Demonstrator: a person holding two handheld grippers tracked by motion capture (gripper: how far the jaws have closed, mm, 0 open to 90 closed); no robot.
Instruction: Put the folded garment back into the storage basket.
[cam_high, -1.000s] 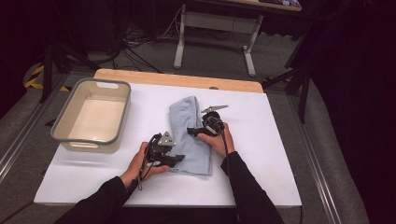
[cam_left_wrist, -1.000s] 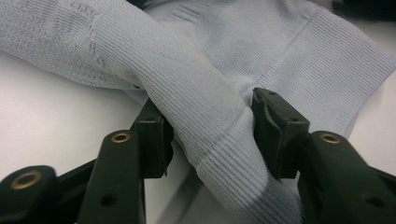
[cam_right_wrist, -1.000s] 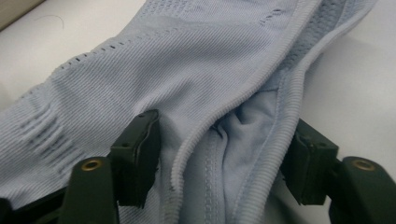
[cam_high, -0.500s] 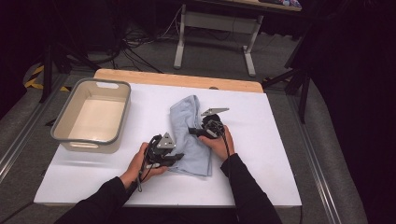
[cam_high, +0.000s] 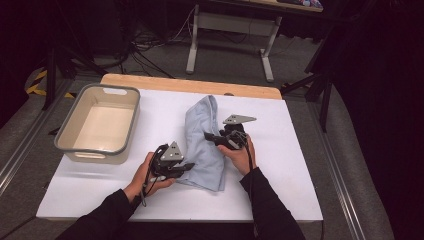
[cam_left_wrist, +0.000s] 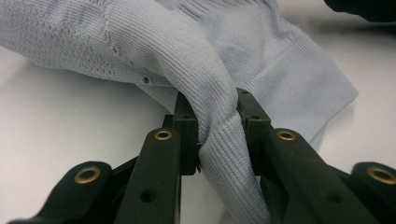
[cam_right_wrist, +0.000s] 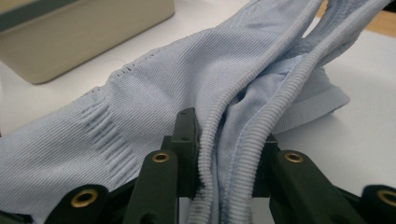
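Note:
A light blue knitted garment (cam_high: 202, 117) lies rumpled on the white table top (cam_high: 300, 170). My left gripper (cam_high: 192, 166) is at its near left edge; the jaws have just been closing and now pinch a fold of the garment (cam_left_wrist: 187, 42) between the pads, as the left gripper view (cam_left_wrist: 217, 116) shows. My right gripper (cam_high: 208, 136) holds the garment's right side. Its jaws have just been closing as well and clamp ribbed edges of the fabric (cam_right_wrist: 154, 107) in the right gripper view (cam_right_wrist: 229, 135), lifting them slightly off the table.
A grey-rimmed beige tub (cam_high: 67, 145) stands at the left of the table, its inside bare. A wooden strip (cam_high: 190, 85) runs along the far edge. Beyond it are cables and a metal stand on the floor.
Both grippers have closed on the garment. The right hand has risen a little and drawn the fabric up with it. The left hand has stayed put.

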